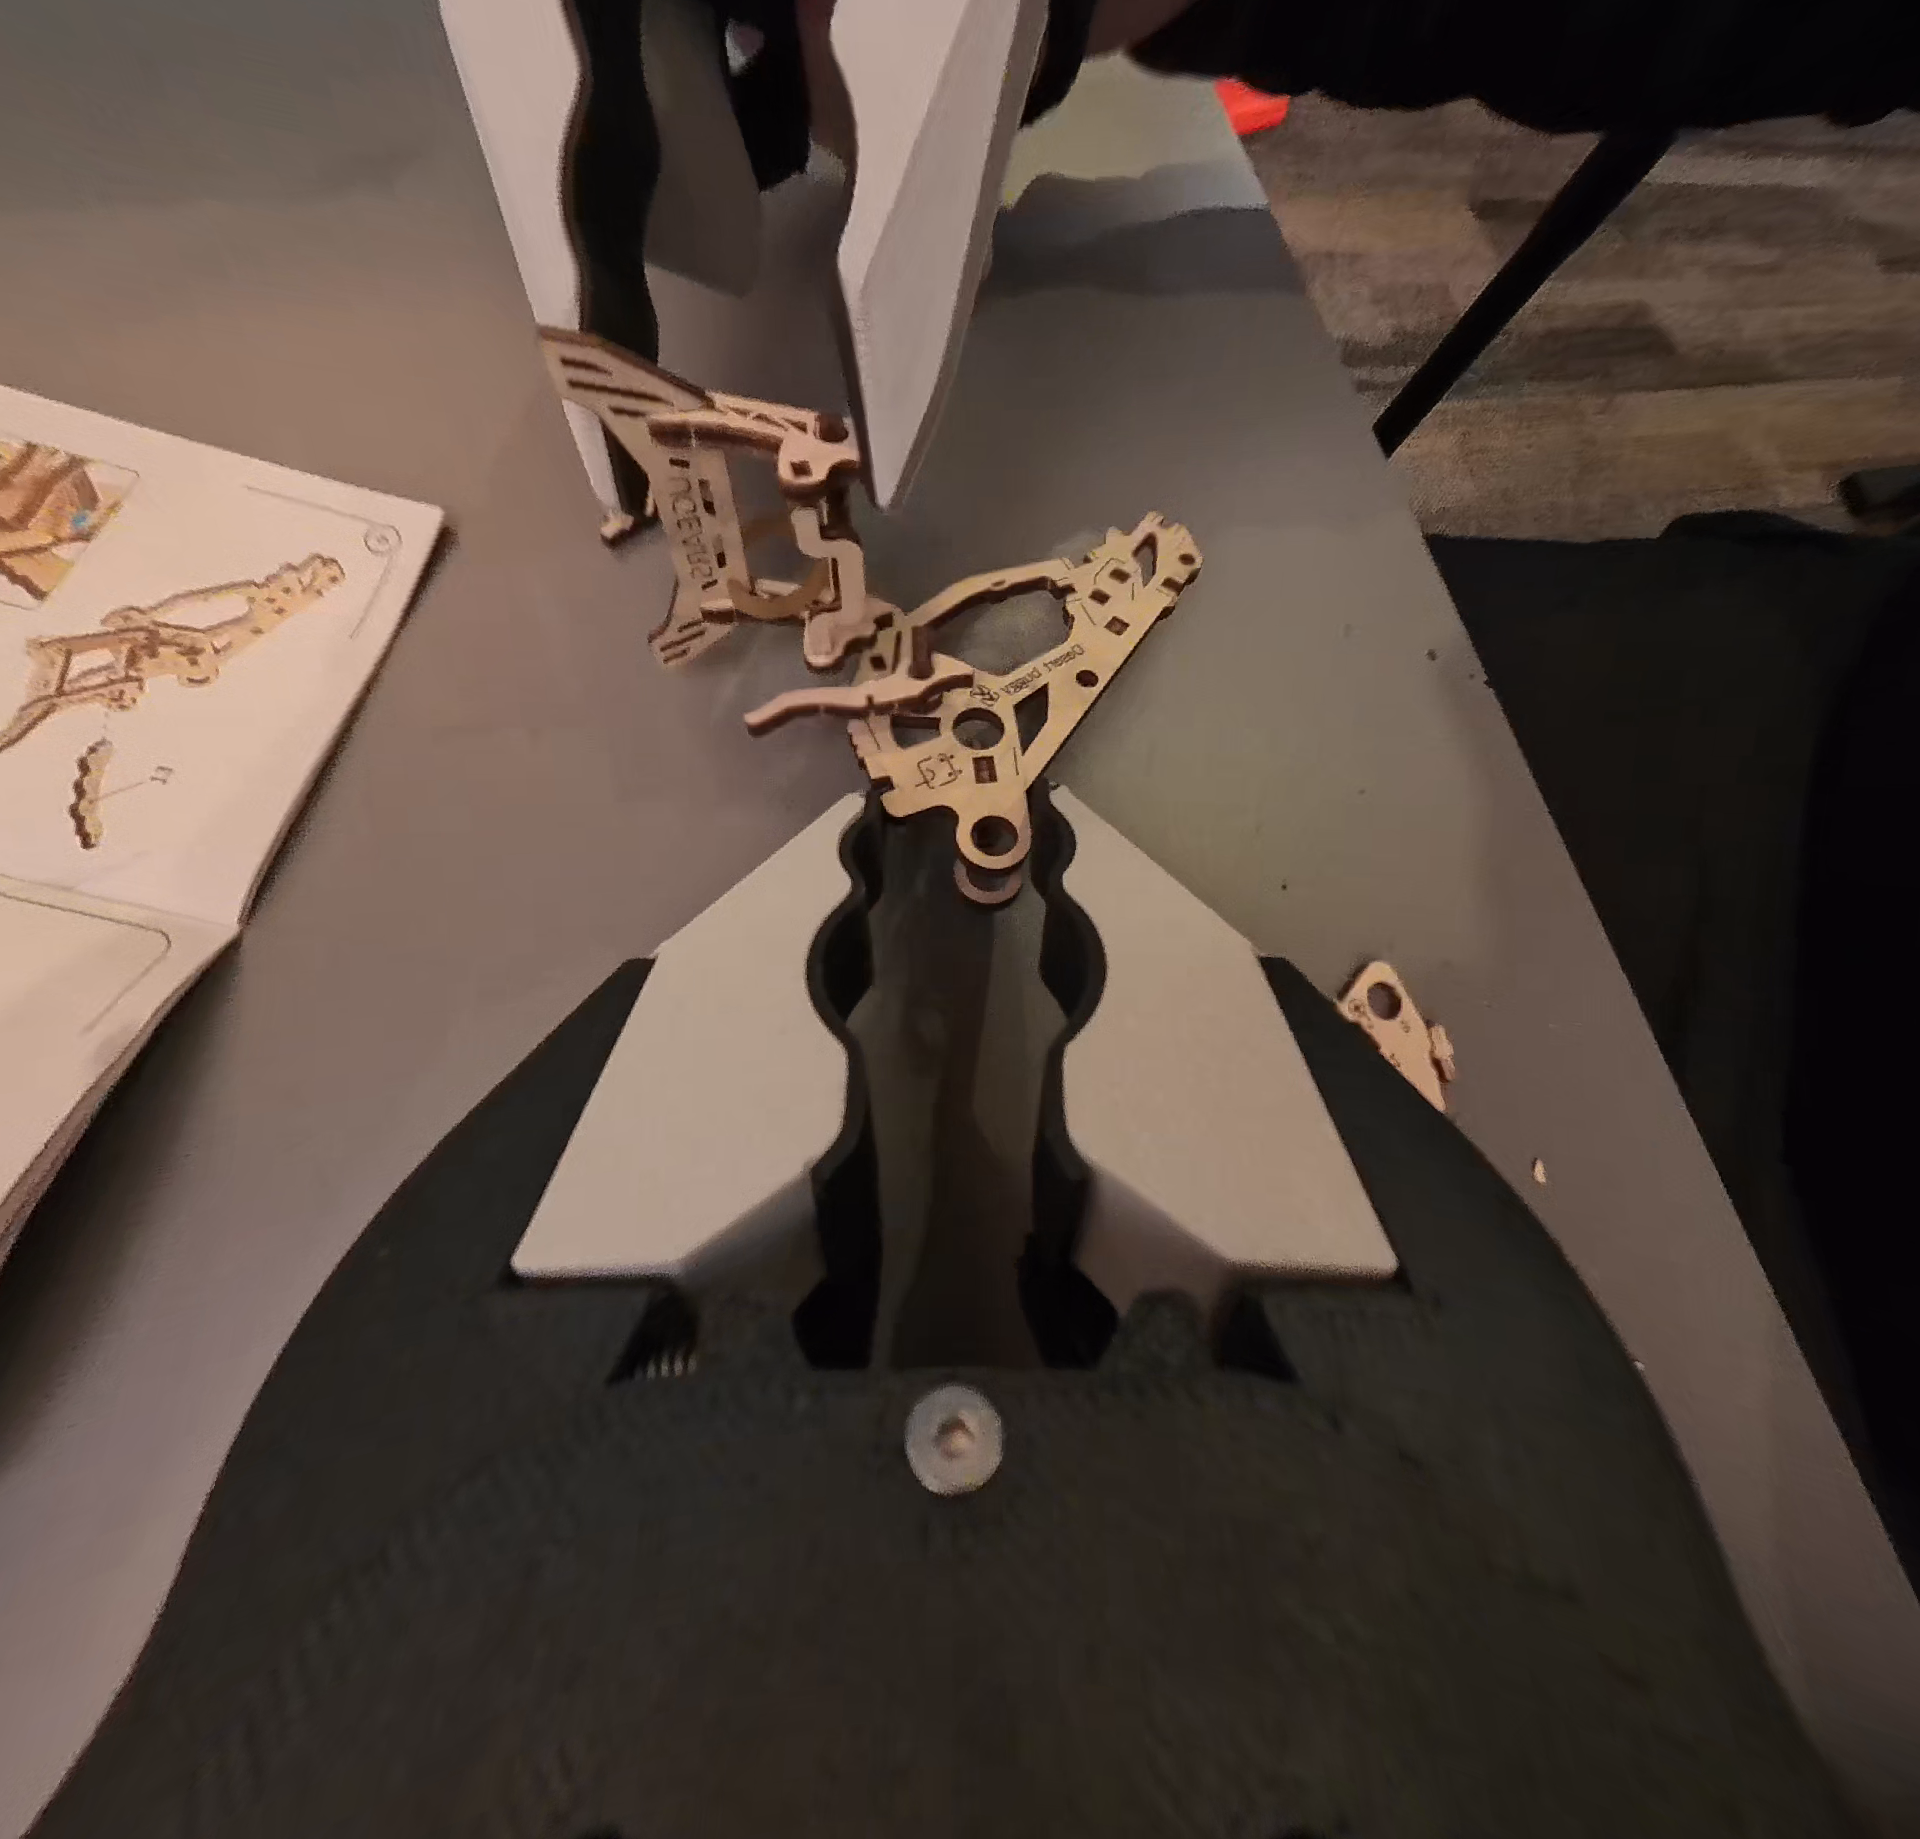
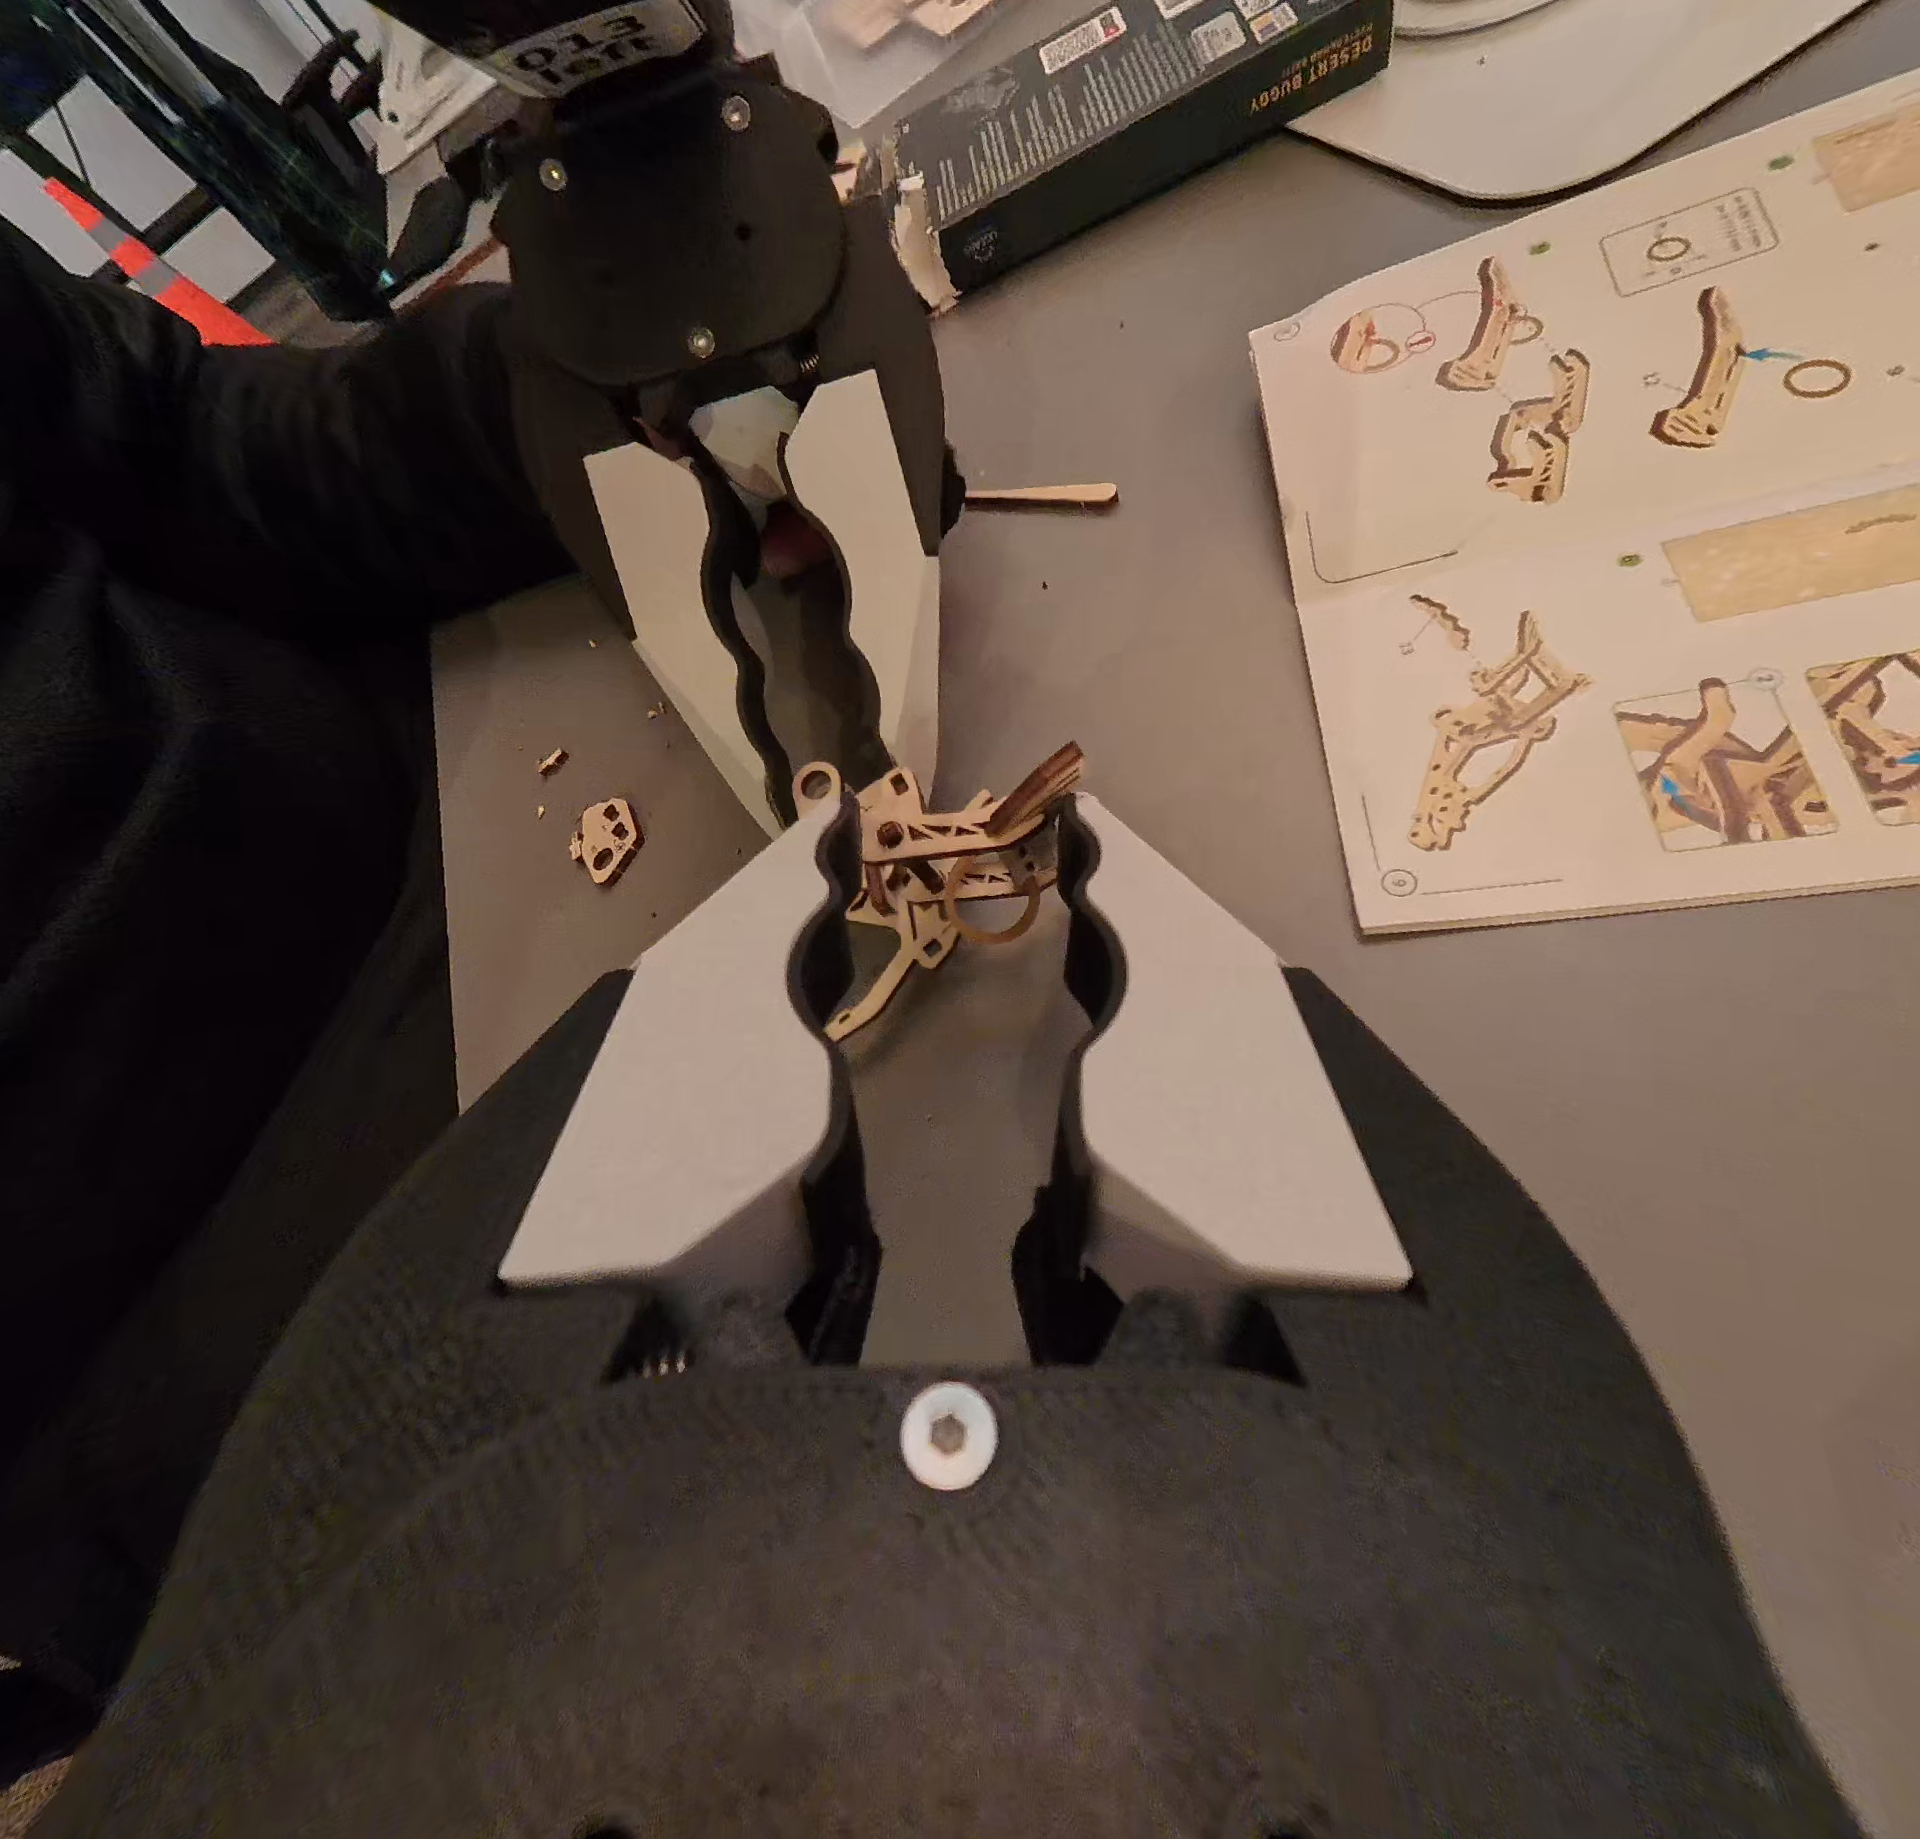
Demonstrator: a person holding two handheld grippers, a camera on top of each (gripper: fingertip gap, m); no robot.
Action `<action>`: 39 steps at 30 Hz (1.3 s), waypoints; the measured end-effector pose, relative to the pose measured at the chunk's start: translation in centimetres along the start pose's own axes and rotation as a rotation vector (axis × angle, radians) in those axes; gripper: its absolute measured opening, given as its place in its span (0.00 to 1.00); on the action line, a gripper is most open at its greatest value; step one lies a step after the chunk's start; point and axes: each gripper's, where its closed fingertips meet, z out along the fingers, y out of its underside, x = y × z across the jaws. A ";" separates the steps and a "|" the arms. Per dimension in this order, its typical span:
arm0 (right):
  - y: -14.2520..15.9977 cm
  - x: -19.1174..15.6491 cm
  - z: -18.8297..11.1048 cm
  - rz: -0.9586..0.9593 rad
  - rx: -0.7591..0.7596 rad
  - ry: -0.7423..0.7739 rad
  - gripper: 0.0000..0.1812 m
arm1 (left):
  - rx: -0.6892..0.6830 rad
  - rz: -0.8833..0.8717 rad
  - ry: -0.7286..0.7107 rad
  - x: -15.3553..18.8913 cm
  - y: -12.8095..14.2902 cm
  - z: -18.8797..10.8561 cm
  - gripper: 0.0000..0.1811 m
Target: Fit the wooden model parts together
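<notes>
My left gripper (image 1: 961, 802) is shut on a flat triangular wooden frame (image 1: 1023, 688) with cut-outs and a ring lug at its near corner. It holds the frame above the grey table (image 1: 416, 958). My right gripper (image 2: 956, 813) is shut on a wooden sub-assembly (image 2: 935, 854) with a curved lever and a rubber band loop (image 2: 992, 906). In the left wrist view the right gripper (image 1: 743, 501) comes down from the top, and the sub-assembly (image 1: 727, 542) touches the frame's left end. In the right wrist view the left gripper (image 2: 831, 792) faces mine, tips just behind the sub-assembly.
An open instruction booklet (image 1: 156, 698) (image 2: 1610, 594) lies beside the work. A small loose wooden part (image 1: 1397, 1031) (image 2: 606, 844) lies near the table edge. A dark kit box (image 2: 1143, 96) and a wooden stick (image 2: 1039, 496) lie farther back. A dark sleeve (image 2: 260, 542) is at the left.
</notes>
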 end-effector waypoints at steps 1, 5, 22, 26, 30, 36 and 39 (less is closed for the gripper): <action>-0.3 -0.1 -0.1 0.010 0.017 -0.015 0.19 | 0.035 -0.002 0.025 0.3 -0.5 -0.3 0.14; -2.5 -1.1 -1.2 0.095 0.101 -0.105 0.19 | 0.133 -0.006 0.098 0.8 -2.1 -1.8 0.14; -6.7 -2.5 -3.1 0.219 -0.203 -0.041 0.19 | 0.352 0.021 0.243 1.3 -6.7 -5.4 0.14; -6.8 -2.6 -3.1 0.207 -0.221 -0.022 0.19 | 0.351 0.024 0.239 1.4 -6.8 -5.5 0.14; -6.6 -2.6 -2.9 0.212 -0.235 -0.015 0.19 | 0.341 0.025 0.245 1.4 -6.6 -5.3 0.14; -6.8 -2.7 -2.9 0.202 -0.235 -0.005 0.19 | 0.340 0.031 0.241 1.5 -6.7 -5.4 0.14; -7.1 -3.0 -3.0 0.196 -0.225 -0.011 0.19 | 0.328 0.035 0.240 1.6 -6.6 -5.4 0.14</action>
